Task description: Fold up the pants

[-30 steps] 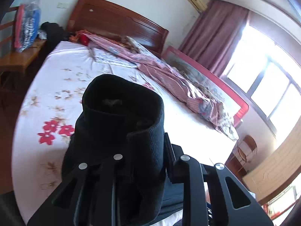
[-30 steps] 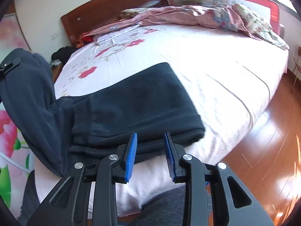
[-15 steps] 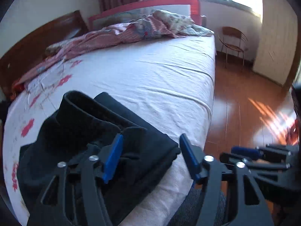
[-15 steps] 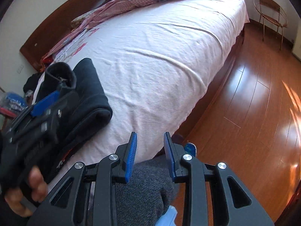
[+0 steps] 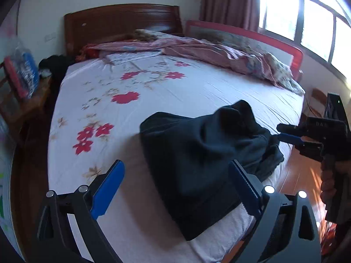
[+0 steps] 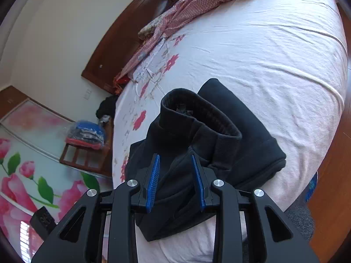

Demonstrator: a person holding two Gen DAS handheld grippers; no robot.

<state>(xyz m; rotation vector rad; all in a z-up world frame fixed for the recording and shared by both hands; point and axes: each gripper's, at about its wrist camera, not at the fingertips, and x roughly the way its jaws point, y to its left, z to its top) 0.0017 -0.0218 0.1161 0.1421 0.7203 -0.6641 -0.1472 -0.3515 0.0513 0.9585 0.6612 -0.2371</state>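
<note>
The dark pants (image 5: pixel 197 153) are lying in a rough folded bundle on the bed (image 5: pixel 197 87), near its foot-side edge and well away from the wooden headboard (image 5: pixel 122 24), with the waistband (image 6: pixel 197 114) standing up in a loop on top of the pile. The left gripper (image 5: pixel 175 186) is hovering just over the near side of the pants with its jaws spread wide; they have just been opening, and no cloth is being pressed between them. The right gripper (image 6: pixel 175 179) is pointing down at the pants from the bed's edge, its jaws standing partly apart on either side of a raised fold; whether the blue pads (image 6: pixel 153 179) are pinching that fold, I cannot tell. In the left wrist view the right gripper is reaching in from the floor side, its tip just touching the rumpled end of the pants. A pink quilt (image 5: pixel 219 52) is lying bunched along the bed's far side, beyond the pants.
</note>
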